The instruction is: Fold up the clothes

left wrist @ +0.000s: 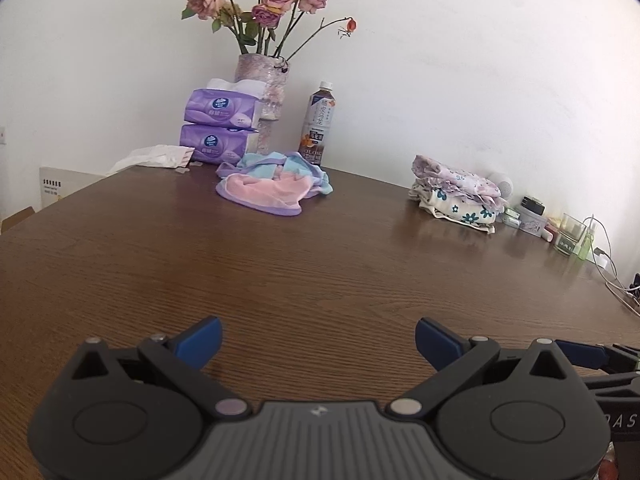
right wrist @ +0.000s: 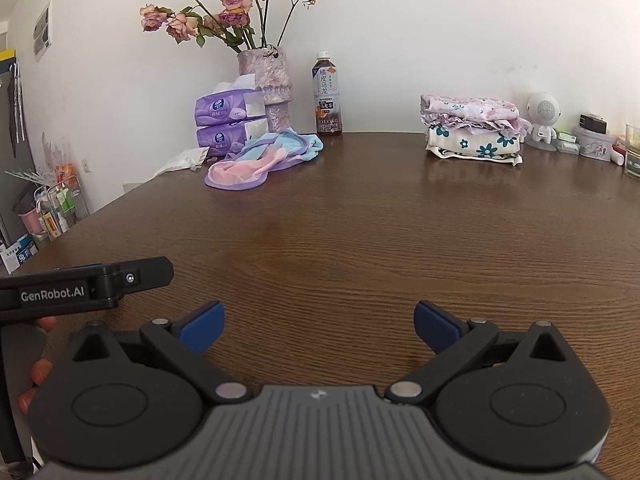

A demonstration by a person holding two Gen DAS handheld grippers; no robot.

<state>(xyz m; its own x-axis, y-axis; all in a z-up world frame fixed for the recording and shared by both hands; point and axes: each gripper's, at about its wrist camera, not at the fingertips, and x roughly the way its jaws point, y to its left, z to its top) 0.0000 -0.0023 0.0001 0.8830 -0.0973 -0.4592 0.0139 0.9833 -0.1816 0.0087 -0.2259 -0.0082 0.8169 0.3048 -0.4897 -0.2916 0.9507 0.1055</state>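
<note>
Purple-edged garment [right wrist: 256,160] lies crumpled — shape unclear — folded stack [right wrist: 472,128] well apart.

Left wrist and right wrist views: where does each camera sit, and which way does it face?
Left wrist: behind the open left gripper, low over the table, facing the crumpled garment; the right gripper's edge shows at right.
Right wrist: behind the open right gripper, facing the wall and the folded stack; fingers show at left.
Both share the garment, stack, bottle.
</note>
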